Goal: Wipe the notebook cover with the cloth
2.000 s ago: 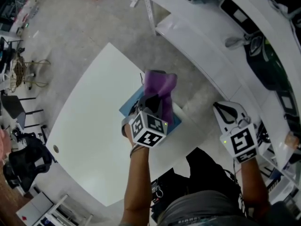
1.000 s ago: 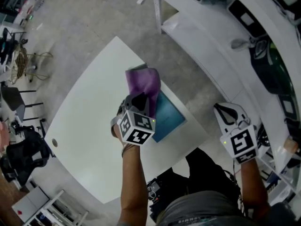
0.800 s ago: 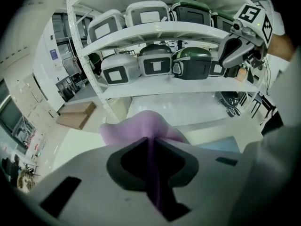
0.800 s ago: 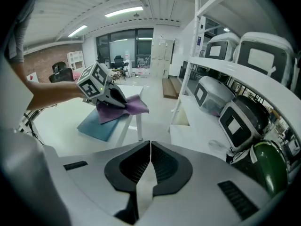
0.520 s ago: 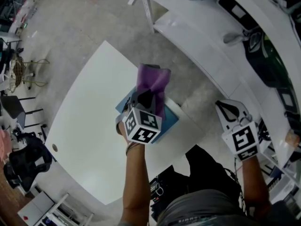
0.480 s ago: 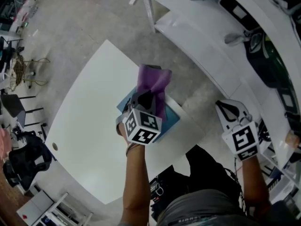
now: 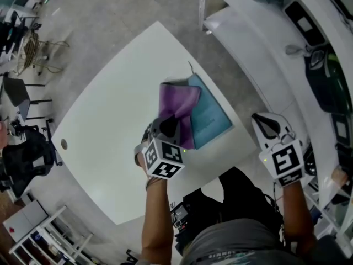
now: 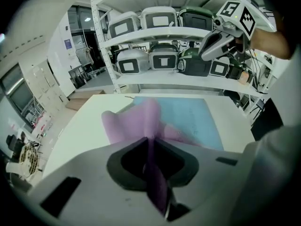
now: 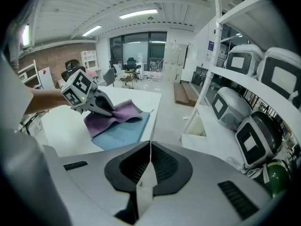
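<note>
One white worktop (image 7: 105, 126), left tongs (image 7: 169, 127) clamped on the one purple cloth (image 7: 177, 106), which is draped over the left part of the one blue notebook (image 7: 212, 117) lying flat by the worktop's right edge, right tongs (image 7: 266, 125) closed empty beyond that edge.

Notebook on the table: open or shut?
Shut: the notebook lies flat on the table, showing one unbroken blue cover, no pages; the cloth covers part of it.
</note>
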`<state>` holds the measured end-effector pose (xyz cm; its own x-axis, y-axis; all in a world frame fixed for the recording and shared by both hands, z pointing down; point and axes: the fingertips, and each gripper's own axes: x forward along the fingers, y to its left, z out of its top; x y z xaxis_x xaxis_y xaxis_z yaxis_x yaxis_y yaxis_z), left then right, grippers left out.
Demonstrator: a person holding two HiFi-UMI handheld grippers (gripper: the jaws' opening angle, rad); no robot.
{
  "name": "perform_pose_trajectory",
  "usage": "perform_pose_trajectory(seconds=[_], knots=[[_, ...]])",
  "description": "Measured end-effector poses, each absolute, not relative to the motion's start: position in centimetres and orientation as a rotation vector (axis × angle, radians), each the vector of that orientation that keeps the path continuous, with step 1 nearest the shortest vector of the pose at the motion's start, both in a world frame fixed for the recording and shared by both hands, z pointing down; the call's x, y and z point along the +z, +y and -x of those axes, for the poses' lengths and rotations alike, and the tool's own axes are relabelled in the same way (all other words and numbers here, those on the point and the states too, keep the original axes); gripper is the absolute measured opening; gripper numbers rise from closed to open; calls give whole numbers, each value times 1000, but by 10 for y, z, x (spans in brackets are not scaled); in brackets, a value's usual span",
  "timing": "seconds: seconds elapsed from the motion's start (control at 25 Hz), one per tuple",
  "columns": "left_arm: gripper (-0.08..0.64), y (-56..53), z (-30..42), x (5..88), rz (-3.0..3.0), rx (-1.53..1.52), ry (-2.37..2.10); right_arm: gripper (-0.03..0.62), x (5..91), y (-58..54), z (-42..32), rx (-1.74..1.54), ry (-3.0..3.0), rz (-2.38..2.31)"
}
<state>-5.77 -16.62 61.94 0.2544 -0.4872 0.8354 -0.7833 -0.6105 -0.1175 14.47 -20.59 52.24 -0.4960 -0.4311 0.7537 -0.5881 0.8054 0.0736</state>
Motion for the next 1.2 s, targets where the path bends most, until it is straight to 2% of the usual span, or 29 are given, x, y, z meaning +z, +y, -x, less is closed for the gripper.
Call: perform_pose_trajectory(seconds=[0.24, 0.68, 0.96, 1.2], knots=[[41, -164, 45, 616, -2249, 1315, -1120, 31, 518, -198, -132, 235, -2177, -735], [41, -179, -55, 617, -2401, 1323, -916, 32, 524, -206, -186, 300, -2132, -845], [41, -165, -50, 621, -2389, 1319, -916, 32, 523, -206, -198, 297, -2149, -850], [41, -119, -12, 619, -2323, 1343, -964, 32, 508, -202, -186, 268, -2166, -853]])
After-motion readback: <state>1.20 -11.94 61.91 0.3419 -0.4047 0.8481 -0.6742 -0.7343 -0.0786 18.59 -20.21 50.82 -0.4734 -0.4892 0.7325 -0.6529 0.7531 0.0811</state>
